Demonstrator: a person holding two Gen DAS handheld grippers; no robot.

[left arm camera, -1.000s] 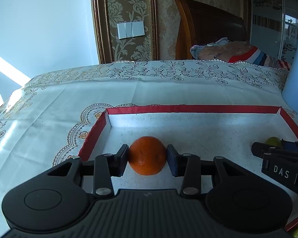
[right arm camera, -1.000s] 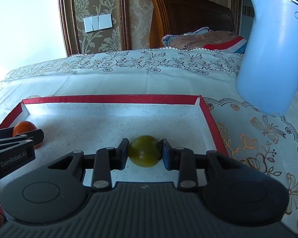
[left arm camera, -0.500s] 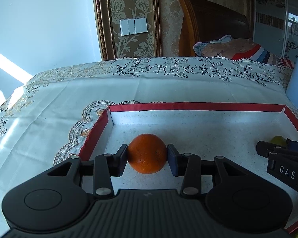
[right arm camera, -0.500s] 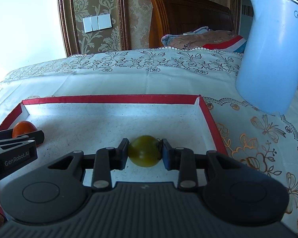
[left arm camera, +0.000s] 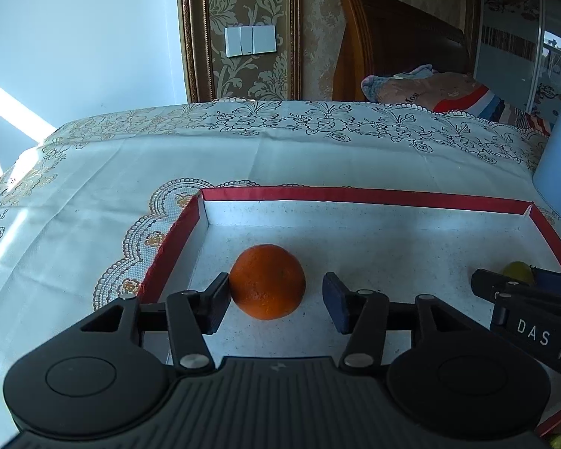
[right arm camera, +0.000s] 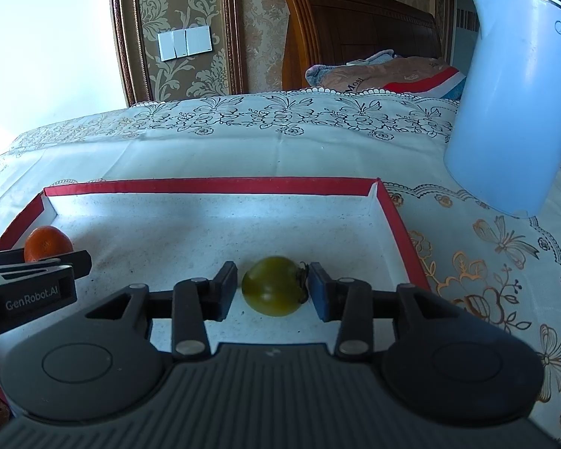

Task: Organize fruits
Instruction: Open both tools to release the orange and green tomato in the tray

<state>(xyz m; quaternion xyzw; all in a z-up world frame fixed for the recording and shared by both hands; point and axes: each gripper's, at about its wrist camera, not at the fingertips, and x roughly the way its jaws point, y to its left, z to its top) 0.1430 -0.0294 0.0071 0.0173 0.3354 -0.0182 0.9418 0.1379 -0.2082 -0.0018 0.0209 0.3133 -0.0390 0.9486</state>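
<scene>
Left gripper [left arm camera: 276, 295]: its jaws have just been opening. The fingers [left arm camera: 217, 301] now stand apart around the orange; the left one is just beside or barely touching the peel, and the right one shows a clear gap.
Orange [left arm camera: 267, 280]: sits on the white floor of the tray, near the tray's 9 o'clock wall in the left wrist view. In the right wrist view it shows at 9 o'clock, partly behind the other gripper's black tip.
Right gripper [right arm camera: 273, 292]: its jaws have just been opening as well. The fingers [right arm camera: 226, 290] are narrowly parted with the green fruit between them; a slim gap shows on the left side, and the stem end lies close against the right one.
Green fruit [right arm camera: 273, 286]: a round, olive-green piece resting on the tray floor, toward the tray's 3 o'clock wall.
Tray [right arm camera: 213, 185]: shallow, red-rimmed, white and speckled inside, lying on the tabletop.
Tabletop [left arm camera: 131, 172]: covered by a white cloth with floral lace print.
Kettle [right arm camera: 520, 112]: pale blue, upright on the cloth at 2 o'clock from the tray, apart from it.
</scene>
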